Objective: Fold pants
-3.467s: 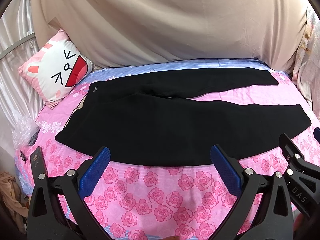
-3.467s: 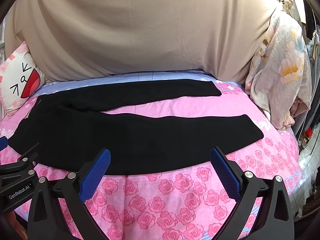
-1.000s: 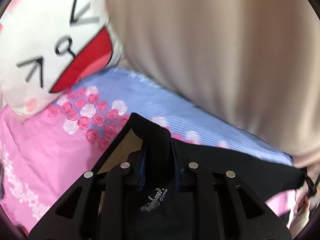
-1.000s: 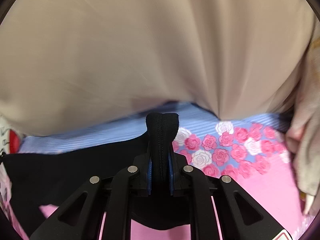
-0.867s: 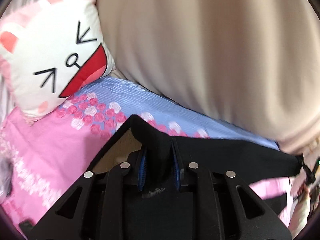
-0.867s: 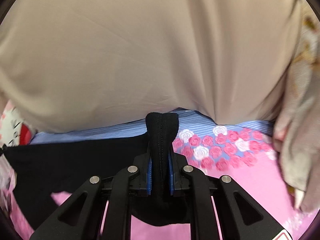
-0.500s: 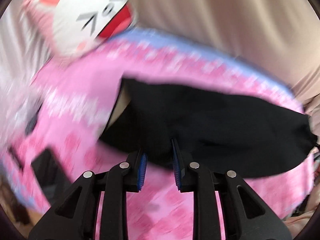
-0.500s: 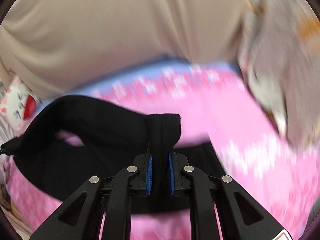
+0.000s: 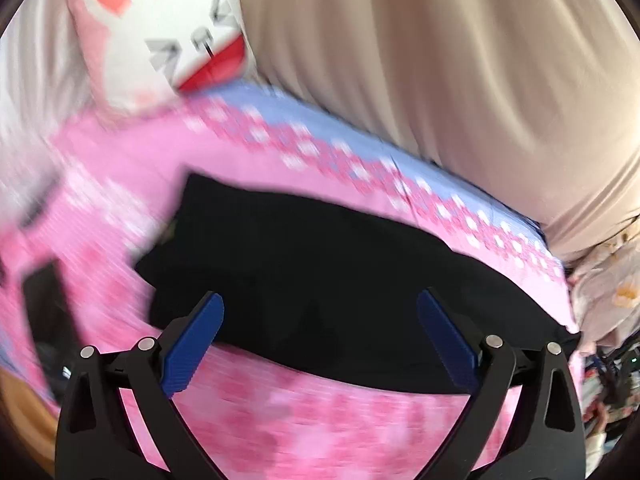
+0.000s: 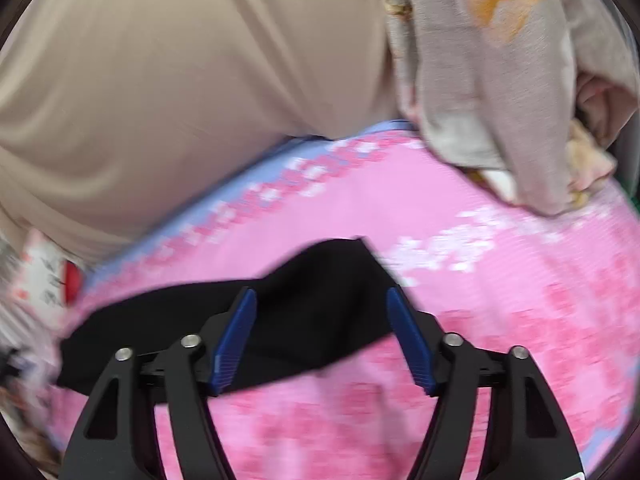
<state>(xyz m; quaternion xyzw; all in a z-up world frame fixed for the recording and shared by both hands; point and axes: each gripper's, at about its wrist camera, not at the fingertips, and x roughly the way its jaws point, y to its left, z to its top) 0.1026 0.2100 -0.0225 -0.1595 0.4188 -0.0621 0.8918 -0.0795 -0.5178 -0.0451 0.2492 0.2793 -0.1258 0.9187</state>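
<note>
Both my hand-held grippers have just been opening and now stand apart, nothing pinched. My left hand-held gripper (image 9: 318,338) has its blue pads (image 9: 192,344) spread wide, hovering over the near edge of the black pants (image 9: 320,272); cloth shows between the jaws, pads not pressing it. My right hand-held gripper (image 10: 322,338) is parted less, over the leg end of the pants (image 10: 312,312), also not pressing. Pants lie folded lengthwise as one long dark band on the pink rose bedsheet (image 9: 304,412), running along the bed nearer its front edge. Cartoon cat pillow (image 9: 168,36) sits at the far left corner of the bed. Beige curtain (image 10: 180,72) hangs behind the far edge; a floral cloth (image 10: 500,80) drapes at the far right corner. Both views are motion-blurred.
</note>
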